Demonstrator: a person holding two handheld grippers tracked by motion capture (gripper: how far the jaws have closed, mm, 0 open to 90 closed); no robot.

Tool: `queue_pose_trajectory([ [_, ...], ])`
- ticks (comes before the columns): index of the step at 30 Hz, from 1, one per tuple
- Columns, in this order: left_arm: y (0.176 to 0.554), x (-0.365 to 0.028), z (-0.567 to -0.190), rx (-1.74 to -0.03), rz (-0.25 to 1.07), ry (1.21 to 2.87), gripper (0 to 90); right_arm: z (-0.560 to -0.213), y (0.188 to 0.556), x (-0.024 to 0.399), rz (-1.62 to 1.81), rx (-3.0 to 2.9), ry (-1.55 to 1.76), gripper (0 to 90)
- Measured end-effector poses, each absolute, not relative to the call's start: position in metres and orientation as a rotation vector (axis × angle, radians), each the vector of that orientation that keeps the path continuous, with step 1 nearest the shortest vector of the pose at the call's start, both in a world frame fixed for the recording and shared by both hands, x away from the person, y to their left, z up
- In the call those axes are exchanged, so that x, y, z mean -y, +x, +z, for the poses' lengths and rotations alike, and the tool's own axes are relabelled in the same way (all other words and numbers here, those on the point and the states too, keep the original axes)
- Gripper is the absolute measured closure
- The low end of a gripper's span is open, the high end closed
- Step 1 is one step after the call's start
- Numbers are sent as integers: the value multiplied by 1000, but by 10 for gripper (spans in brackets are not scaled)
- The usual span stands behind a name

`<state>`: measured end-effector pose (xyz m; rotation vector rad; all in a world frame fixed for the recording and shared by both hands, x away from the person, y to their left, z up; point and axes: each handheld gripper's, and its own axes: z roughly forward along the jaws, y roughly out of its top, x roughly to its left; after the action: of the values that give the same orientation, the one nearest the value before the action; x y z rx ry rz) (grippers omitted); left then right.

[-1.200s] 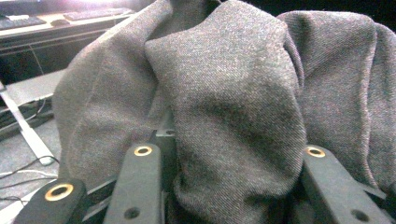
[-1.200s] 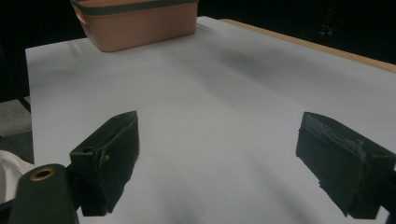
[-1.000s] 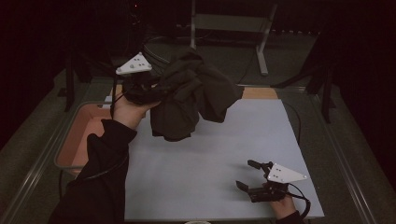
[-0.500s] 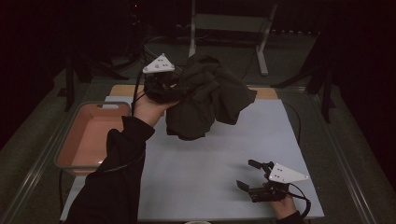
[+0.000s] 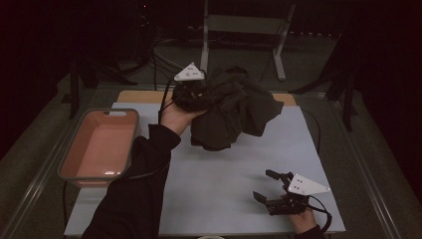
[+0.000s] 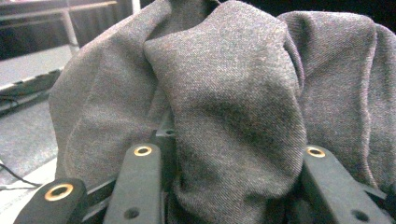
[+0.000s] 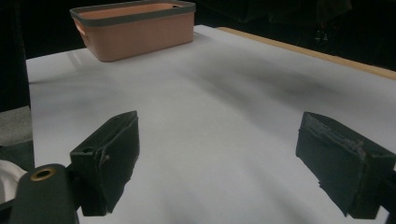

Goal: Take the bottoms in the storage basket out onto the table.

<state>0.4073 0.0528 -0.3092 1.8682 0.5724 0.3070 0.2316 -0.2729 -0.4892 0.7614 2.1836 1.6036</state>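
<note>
Dark cloth (image 5: 234, 112) clamped in left gripper (image 5: 191, 92) jaws; right gripper (image 5: 268, 191) jaws apart; tub (image 5: 67, 167) empty.

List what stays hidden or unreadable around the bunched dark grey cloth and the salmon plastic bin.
- Left gripper jaw tips: buried in the bunched dark grey cloth, left gripper view.
- What garment the cloth is: too crumpled, high view.
- Inside of the salmon plastic bin: blocked by its near wall, right gripper view.
- Table's near edge: cut off, high view.
</note>
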Motion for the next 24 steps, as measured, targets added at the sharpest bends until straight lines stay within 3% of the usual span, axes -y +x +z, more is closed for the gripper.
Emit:
queue_pose_trajectory([
  [24,429,-20,-359,-611,234,1924,613,-488,230,277,1608,-2160,770,137],
])
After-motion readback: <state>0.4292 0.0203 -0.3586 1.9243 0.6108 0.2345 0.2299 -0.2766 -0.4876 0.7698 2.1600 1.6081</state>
